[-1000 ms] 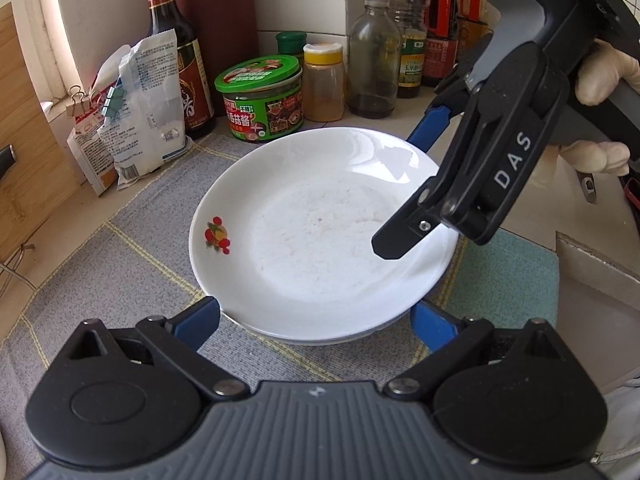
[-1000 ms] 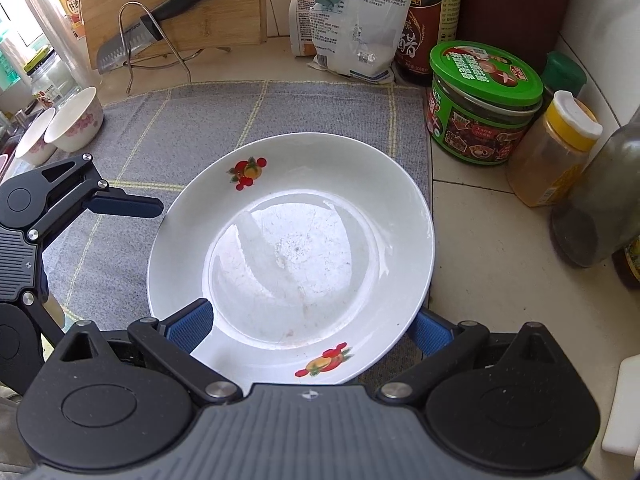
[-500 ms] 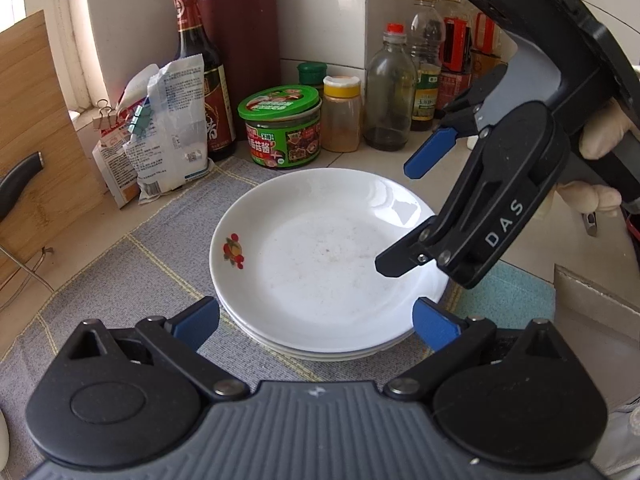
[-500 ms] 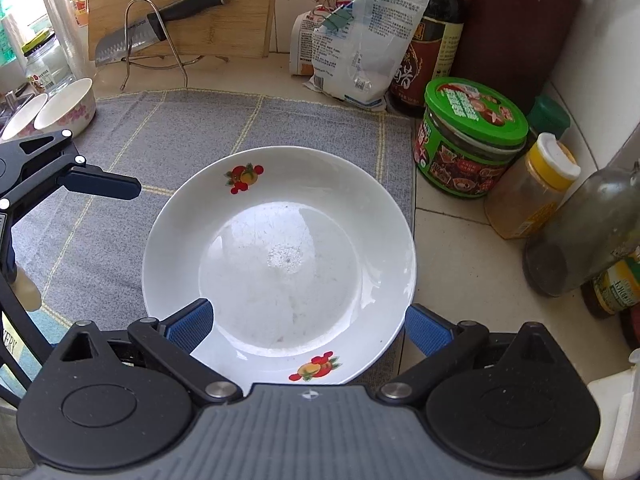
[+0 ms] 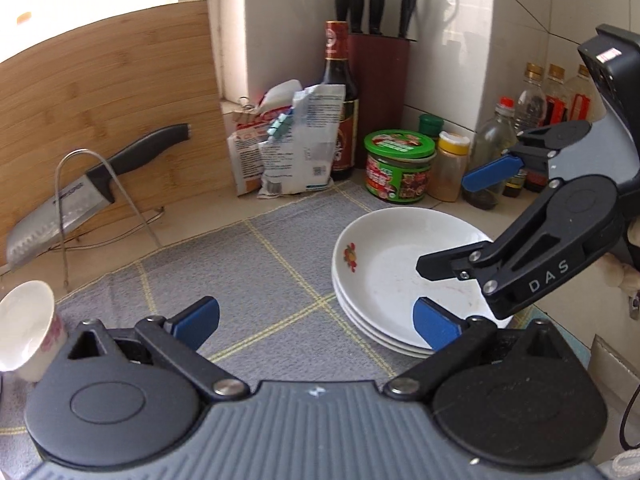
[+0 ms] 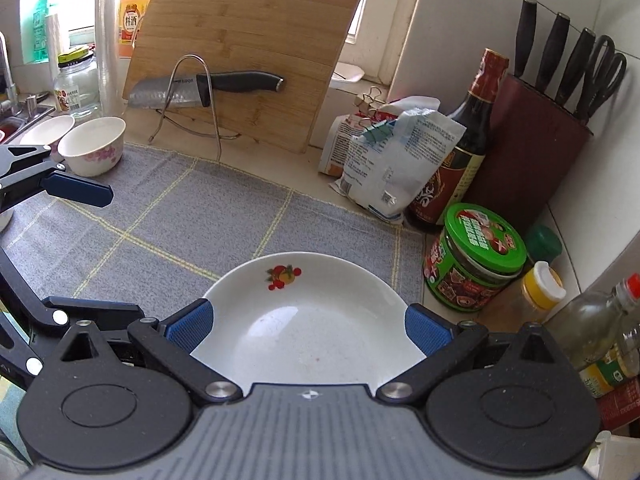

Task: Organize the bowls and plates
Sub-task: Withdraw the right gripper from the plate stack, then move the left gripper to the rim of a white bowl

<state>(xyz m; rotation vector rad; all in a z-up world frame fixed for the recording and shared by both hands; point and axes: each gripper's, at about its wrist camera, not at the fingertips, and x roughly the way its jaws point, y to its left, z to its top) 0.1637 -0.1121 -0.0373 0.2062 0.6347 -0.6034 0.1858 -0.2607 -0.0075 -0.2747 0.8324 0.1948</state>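
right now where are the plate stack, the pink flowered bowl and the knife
plate stack (image 5: 384, 272), left wrist view, top plate's inner surface
pink flowered bowl (image 6: 94, 145), right wrist view, outer wall
knife (image 6: 240, 81), right wrist view, black handle

A stack of plates sits on the right part of a dish mat on a kitchen counter. Behind the plates stand a lidded jar, a sauce bottle and a knife block, with clipped bags to their left. Further left, a knife rests in a wire stand before a leaning cutting board, and bowls stand at the mat's far left edge.
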